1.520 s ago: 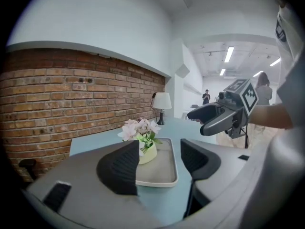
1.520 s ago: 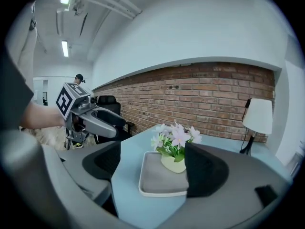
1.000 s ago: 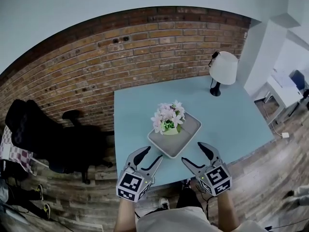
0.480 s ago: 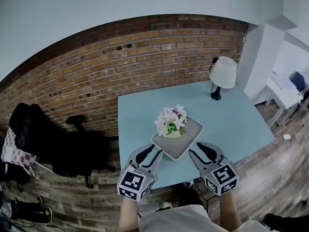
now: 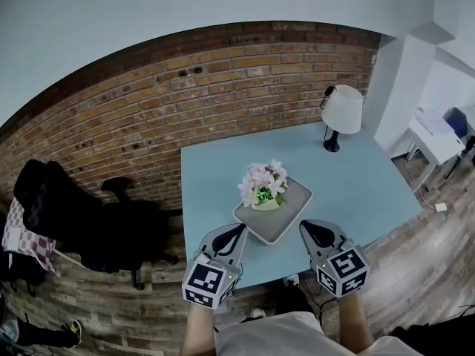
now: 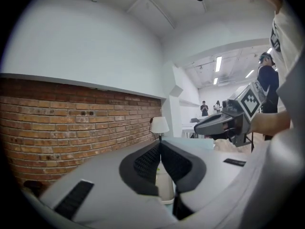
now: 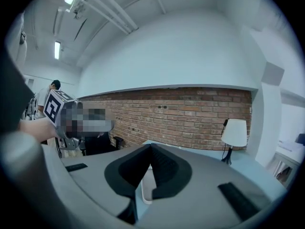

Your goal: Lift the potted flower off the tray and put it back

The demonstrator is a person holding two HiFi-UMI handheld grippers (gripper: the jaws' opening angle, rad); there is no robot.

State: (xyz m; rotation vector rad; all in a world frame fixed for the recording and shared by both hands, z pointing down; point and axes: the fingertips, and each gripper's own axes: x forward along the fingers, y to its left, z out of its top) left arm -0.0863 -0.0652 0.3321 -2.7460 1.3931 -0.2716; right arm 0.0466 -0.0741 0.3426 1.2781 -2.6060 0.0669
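The potted flower [image 5: 261, 184], pink and white blooms in a pale pot, stands on the grey tray [image 5: 288, 215] in the middle of the light blue table [image 5: 356, 184]. My left gripper [image 5: 236, 233] is near the table's front edge, just short of the tray's left corner, shut with nothing in it. My right gripper [image 5: 312, 228] hangs by the tray's right corner, also shut and empty. In the left gripper view the jaws [image 6: 159, 144] meet tip to tip; the right gripper view shows the same [image 7: 151, 147]. Neither gripper touches the pot or the tray.
A white table lamp [image 5: 341, 113] stands at the table's far right corner. A brick wall [image 5: 185, 87] runs behind the table. A dark chair [image 5: 67, 213] with clothes over it is to the left on the wooden floor. People stand far off in the room [image 6: 267, 80].
Both grippers' jaws went from wide open to shut, taking hold of nothing. The flower pot has stayed on the tray.
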